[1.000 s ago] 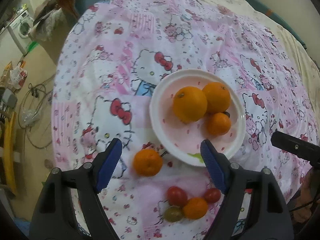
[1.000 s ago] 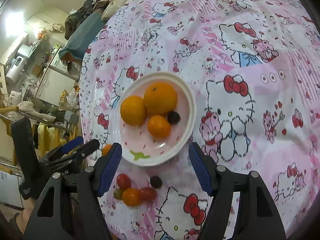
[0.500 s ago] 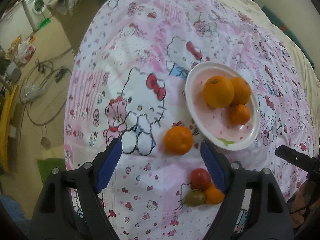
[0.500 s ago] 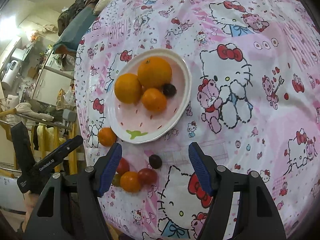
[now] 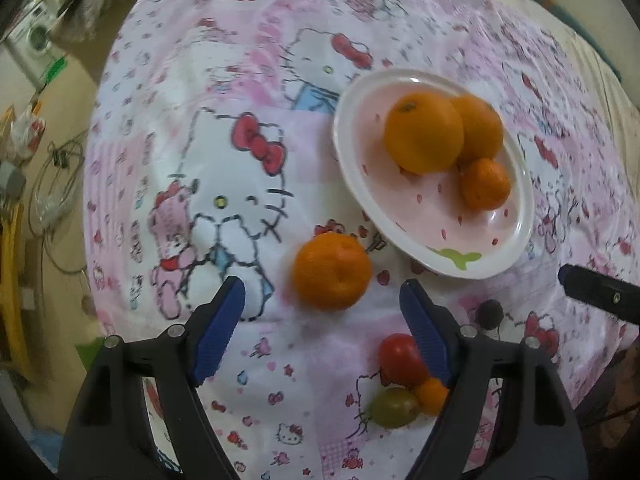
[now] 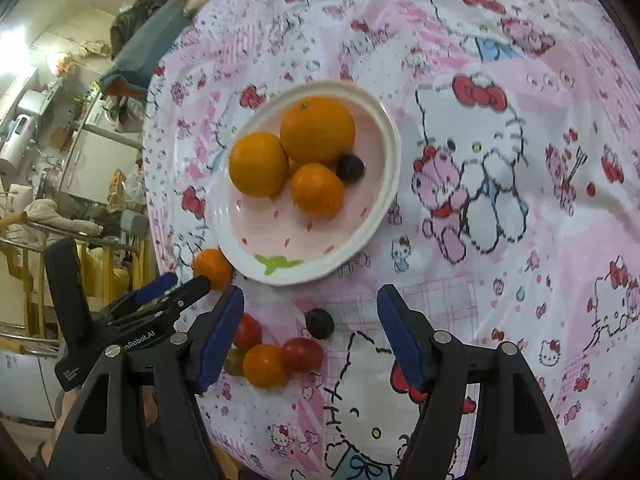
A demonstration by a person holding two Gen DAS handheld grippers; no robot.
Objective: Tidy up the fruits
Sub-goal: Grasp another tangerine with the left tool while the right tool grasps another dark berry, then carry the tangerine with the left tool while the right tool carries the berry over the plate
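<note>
A loose mandarin (image 5: 331,272) lies on the pink cartoon-cat cloth just ahead of my left gripper (image 5: 322,286), whose blue pads stand open either side of it without touching. The white plate (image 5: 348,152) holds two oranges (image 5: 424,132), a small mandarin (image 5: 485,184) and a dark grape (image 6: 350,168). My right gripper (image 6: 311,294) is open over a loose dark grape (image 6: 319,323). Several cherry tomatoes (image 6: 265,366) sit by its left pad. In the right wrist view the left gripper (image 6: 188,282) reaches the mandarin (image 6: 212,268).
The cloth (image 6: 500,240) drops off at the table's edge left of the mandarin. Beyond it lie floor cables (image 5: 52,184) and a washing machine (image 5: 36,36). Furniture and clutter (image 6: 60,184) crowd the room on that side. One right gripper finger (image 5: 600,294) juts in near the tomatoes.
My left gripper has sunk and shifted toward the loose mandarin, which now sits large between its open pads. The right gripper came down slightly over the dark grape and tomatoes.
</note>
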